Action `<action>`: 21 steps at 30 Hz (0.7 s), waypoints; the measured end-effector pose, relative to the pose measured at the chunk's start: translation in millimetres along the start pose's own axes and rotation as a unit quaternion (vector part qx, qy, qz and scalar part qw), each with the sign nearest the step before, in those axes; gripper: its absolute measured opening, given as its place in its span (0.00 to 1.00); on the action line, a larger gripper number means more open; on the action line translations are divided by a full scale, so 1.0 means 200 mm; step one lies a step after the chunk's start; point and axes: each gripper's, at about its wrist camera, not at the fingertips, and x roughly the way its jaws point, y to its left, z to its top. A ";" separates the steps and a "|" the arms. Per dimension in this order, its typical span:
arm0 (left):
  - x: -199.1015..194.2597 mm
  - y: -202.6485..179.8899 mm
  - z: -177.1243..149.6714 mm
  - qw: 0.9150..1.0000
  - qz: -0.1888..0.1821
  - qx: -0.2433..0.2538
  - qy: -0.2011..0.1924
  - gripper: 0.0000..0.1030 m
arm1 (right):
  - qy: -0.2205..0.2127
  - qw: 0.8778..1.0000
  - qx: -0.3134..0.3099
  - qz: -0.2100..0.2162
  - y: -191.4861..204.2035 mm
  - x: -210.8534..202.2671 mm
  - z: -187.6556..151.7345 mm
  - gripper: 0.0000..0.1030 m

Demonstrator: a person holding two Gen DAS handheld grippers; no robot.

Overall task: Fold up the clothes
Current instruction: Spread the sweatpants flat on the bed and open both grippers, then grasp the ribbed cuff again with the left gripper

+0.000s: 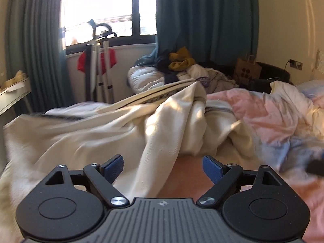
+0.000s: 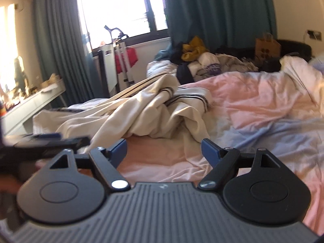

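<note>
On the pink bedcover (image 2: 253, 101), both grippers, left (image 1: 163, 168) and right (image 2: 164, 151), gape wide beside the cream garment (image 1: 91, 133).

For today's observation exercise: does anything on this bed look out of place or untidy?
Yes. The cream garment with dark stripes lies crumpled in a heap on the pink bedding, not spread flat or folded. Both the left gripper and the right gripper are open, holding nothing.

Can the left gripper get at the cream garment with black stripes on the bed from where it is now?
Probably yes. The left gripper has its jaws open, with a fold of the cream garment already lying between them, not pinched. Nothing stands in the way; only the pink bed cover lies beside it.
</note>
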 end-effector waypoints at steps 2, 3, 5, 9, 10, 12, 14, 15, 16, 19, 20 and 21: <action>0.17 -0.03 0.08 1.000 -0.007 0.010 0.002 0.85 | -0.001 1.000 0.022 -0.003 -0.05 0.01 0.00 0.79; 0.27 -0.06 0.12 1.000 -0.011 0.019 0.005 0.85 | 0.000 0.999 0.032 -0.004 -0.07 0.03 0.00 0.79; 0.46 -0.10 0.21 0.999 -0.007 0.040 0.005 0.85 | 0.004 0.999 0.050 -0.012 -0.12 0.07 -0.02 0.79; 0.84 -0.22 0.37 0.996 0.024 0.088 0.005 0.84 | 0.014 0.996 0.083 -0.026 -0.22 0.18 -0.04 0.79; 0.92 -0.25 0.41 0.995 0.029 0.099 0.007 0.79 | 0.020 0.996 0.086 -0.028 -0.24 0.22 -0.06 0.79; 1.08 -0.30 0.48 0.994 0.025 0.103 0.012 0.79 | 0.034 0.994 0.095 -0.033 -0.27 0.30 -0.07 0.79; 1.23 -0.33 0.53 0.994 0.033 0.106 0.015 0.78 | 0.047 0.993 0.104 -0.037 -0.30 0.38 -0.09 0.79; 1.29 -0.35 0.55 0.993 0.037 0.112 0.016 0.78 | 0.050 0.992 0.106 -0.035 -0.31 0.41 -0.09 0.79; 1.35 -0.37 0.56 0.992 0.042 0.119 0.018 0.69 | 0.053 0.992 0.109 -0.034 -0.32 0.43 -0.10 0.79; 1.48 -0.39 0.59 0.989 0.048 0.133 0.033 0.34 | 0.063 0.991 0.116 -0.032 -0.34 0.51 -0.13 0.79; 1.50 -0.39 0.60 0.989 0.049 0.134 0.036 0.20 | 0.067 0.991 0.112 -0.037 -0.33 0.53 -0.14 0.79; 1.49 -0.39 0.60 0.989 0.051 0.135 0.032 0.15 | 0.064 0.992 0.098 -0.043 -0.32 0.54 -0.13 0.79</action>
